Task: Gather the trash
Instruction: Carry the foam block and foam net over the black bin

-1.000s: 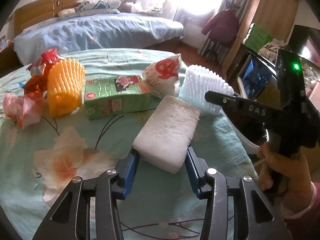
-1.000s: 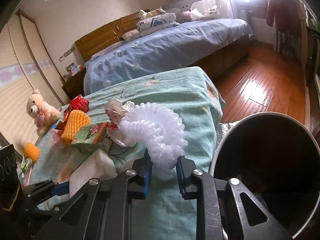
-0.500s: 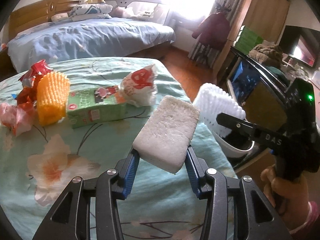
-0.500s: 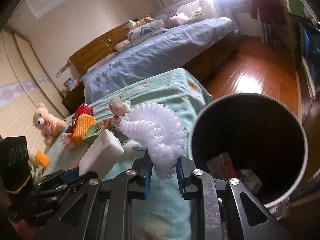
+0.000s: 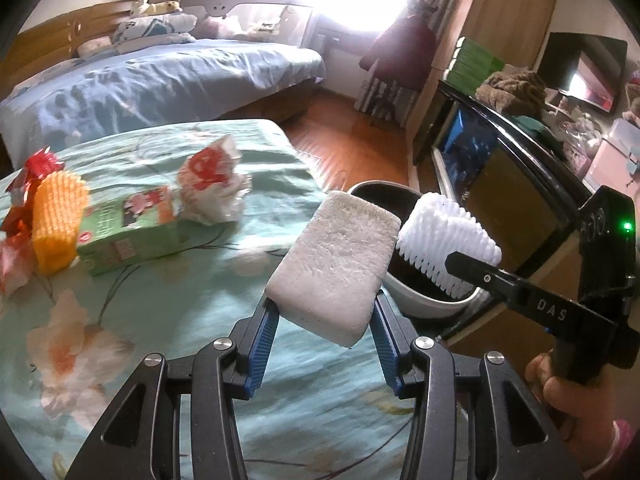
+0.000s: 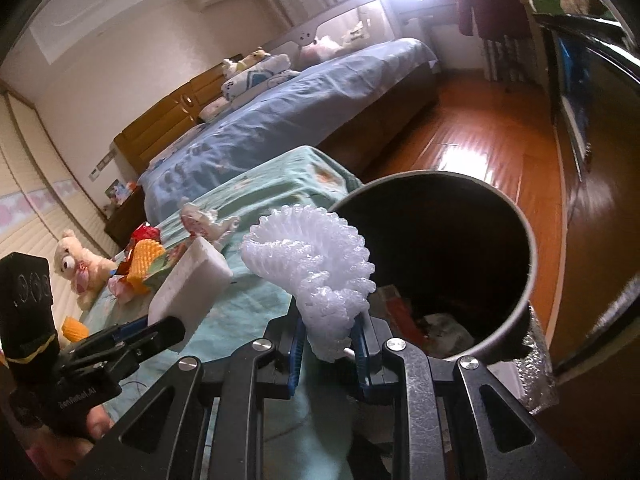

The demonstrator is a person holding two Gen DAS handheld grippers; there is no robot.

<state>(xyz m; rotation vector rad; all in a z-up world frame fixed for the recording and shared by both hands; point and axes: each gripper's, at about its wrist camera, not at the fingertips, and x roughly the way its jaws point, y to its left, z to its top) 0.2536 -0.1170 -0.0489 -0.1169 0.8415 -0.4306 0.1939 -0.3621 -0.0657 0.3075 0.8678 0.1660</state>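
My left gripper point(image 5: 325, 316) is shut on a white foam block point(image 5: 336, 264) and holds it above the table's right edge; the block also shows in the right wrist view point(image 6: 190, 280). My right gripper point(image 6: 329, 340) is shut on a white foam fruit net point(image 6: 312, 268), held over the near rim of the round trash bin point(image 6: 516, 216). In the left wrist view the net point(image 5: 448, 236) hangs over the bin point(image 5: 424, 306). Some trash lies at the bin's bottom.
On the teal flowered tablecloth point(image 5: 160, 320) lie a green carton point(image 5: 128, 228), a crumpled red-and-white wrapper point(image 5: 212, 188), an orange foam net point(image 5: 56, 224) and red wrappers point(image 5: 28, 176). A bed point(image 5: 160, 76) stands behind. A glass-fronted cabinet point(image 5: 500, 176) is right of the bin.
Both grippers have moved right, off the table toward the bin, each still holding its piece. The white net now sits over the bin's opening.
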